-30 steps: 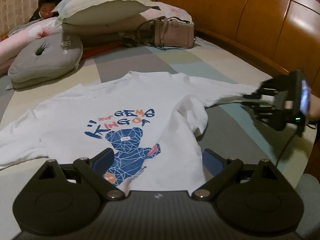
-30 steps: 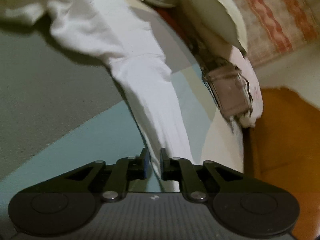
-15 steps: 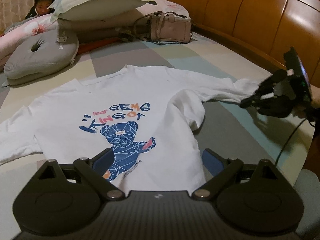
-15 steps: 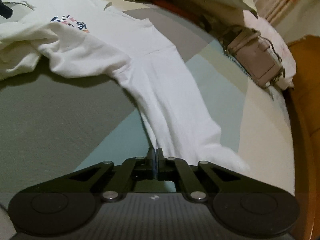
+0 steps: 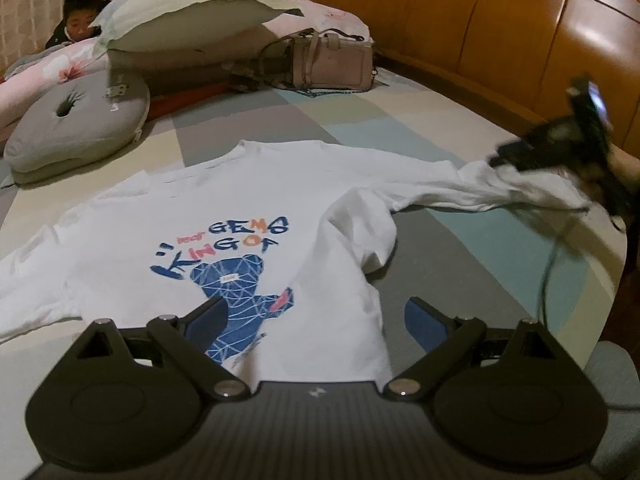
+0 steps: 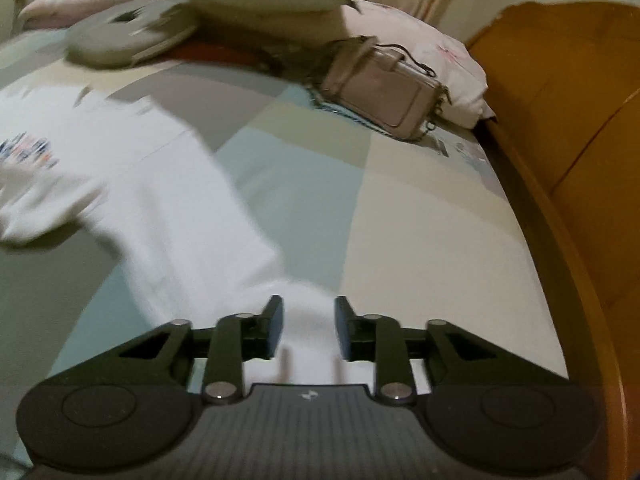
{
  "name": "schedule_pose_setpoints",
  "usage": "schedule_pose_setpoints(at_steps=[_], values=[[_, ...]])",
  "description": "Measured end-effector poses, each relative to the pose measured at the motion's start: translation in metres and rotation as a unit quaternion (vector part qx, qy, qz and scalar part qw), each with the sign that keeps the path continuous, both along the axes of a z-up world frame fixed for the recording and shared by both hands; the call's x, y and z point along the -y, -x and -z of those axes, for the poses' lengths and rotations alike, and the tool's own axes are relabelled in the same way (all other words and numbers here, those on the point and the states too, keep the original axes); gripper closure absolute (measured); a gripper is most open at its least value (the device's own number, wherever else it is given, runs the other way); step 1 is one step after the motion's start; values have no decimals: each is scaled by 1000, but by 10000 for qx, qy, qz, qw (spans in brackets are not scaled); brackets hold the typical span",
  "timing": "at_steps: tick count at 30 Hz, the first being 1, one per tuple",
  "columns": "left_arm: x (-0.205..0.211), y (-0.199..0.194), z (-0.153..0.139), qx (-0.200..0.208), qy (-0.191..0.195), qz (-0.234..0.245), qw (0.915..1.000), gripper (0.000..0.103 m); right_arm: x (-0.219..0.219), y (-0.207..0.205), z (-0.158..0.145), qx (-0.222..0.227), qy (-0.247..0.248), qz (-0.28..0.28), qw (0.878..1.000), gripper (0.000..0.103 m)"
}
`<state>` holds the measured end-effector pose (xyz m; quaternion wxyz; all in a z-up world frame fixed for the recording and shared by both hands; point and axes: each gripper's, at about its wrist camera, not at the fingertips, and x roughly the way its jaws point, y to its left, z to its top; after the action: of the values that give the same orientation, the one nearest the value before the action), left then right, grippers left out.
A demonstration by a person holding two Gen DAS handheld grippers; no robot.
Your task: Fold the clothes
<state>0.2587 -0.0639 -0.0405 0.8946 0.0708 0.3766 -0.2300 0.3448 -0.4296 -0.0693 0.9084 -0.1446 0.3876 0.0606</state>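
Note:
A white long-sleeved shirt (image 5: 224,216) with a blue bear print lies face up on the bed. My left gripper (image 5: 316,320) is open and empty above the shirt's lower hem. The shirt's right sleeve (image 5: 452,188) stretches out to the right, where my right gripper (image 5: 504,156) sits at the cuff. In the right wrist view the right gripper (image 6: 308,328) is open, with the white cuff (image 6: 308,320) lying between its parted fingers. The sleeve (image 6: 188,216) runs away to the left, blurred.
A beige handbag (image 5: 328,64), pillows (image 5: 188,12) and a grey round cushion (image 5: 76,120) lie at the back of the bed. A child (image 5: 80,20) is behind them. A wooden headboard (image 5: 500,32) runs along the right edge. A cable (image 5: 548,264) hangs at right.
My right gripper was shut on the sleeve cuff and has opened; the cuff now lies loose between its fingers. The sleeve has been pulled out straighter to the right. My left gripper stayed open.

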Motion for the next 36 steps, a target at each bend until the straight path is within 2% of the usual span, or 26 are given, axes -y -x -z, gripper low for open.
schedule_pose_setpoints(at_steps=[1, 3, 5, 6, 7, 10, 14, 16, 18, 20, 24, 27, 30, 32, 35, 36], values=[[3, 0, 1, -15, -19, 32, 10000, 8, 6, -12, 6, -140, -113, -28, 9998, 43], [6, -1, 2, -39, -58, 87, 9999, 8, 16, -35, 20, -512, -192, -68, 9985, 43], [7, -3, 4, -60, -77, 108, 9999, 8, 24, -46, 33, -910, -380, -185, 9950, 50], [7, -5, 5, -71, -84, 94, 9999, 8, 26, -45, 33, -915, -500, -241, 9943, 83], [7, -7, 7, -81, -88, 78, 9999, 8, 27, -44, 30, -885, -565, -305, 9940, 101], [8, -12, 10, -108, -95, 42, 9999, 8, 27, -44, 29, -568, -338, -172, 9977, 101], [9, -11, 11, -120, -109, 66, 9998, 8, 43, -65, 29, -82, -461, 491, 9977, 101], [8, -10, 10, -123, -104, 79, 9998, 8, 49, -77, 32, -165, -617, 719, 9954, 98], [7, -8, 9, -103, -113, 67, 9999, 8, 46, -74, 31, -91, -379, 900, 9952, 94], [4, -7, 7, -79, -85, 60, 9999, 8, 41, -62, 21, 162, -249, 914, 9954, 92], [2, -6, 5, -35, -27, 42, 10000, 8, 12, -25, -9, 474, -485, 237, 9974, 91], [2, -7, 1, 16, -9, 9, 10000, 8, -31, -12, -13, 247, -610, -610, 9960, 91], [-1, -6, -4, 68, 10, -31, 10000, 8, -74, -13, 0, 49, -577, -1346, 9892, 91], [-4, -4, -7, 88, 3, -57, 9999, 8, -100, -14, 14, -5, -210, -1734, 9846, 88], [-10, -1, -8, 102, -72, -80, 9999, 8, -134, -13, 33, -16, 502, -2201, 9742, 74], [-12, -1, -7, 100, -67, -96, 9999, 8, -138, -12, 36, 39, 678, -2247, 9721, 66]])
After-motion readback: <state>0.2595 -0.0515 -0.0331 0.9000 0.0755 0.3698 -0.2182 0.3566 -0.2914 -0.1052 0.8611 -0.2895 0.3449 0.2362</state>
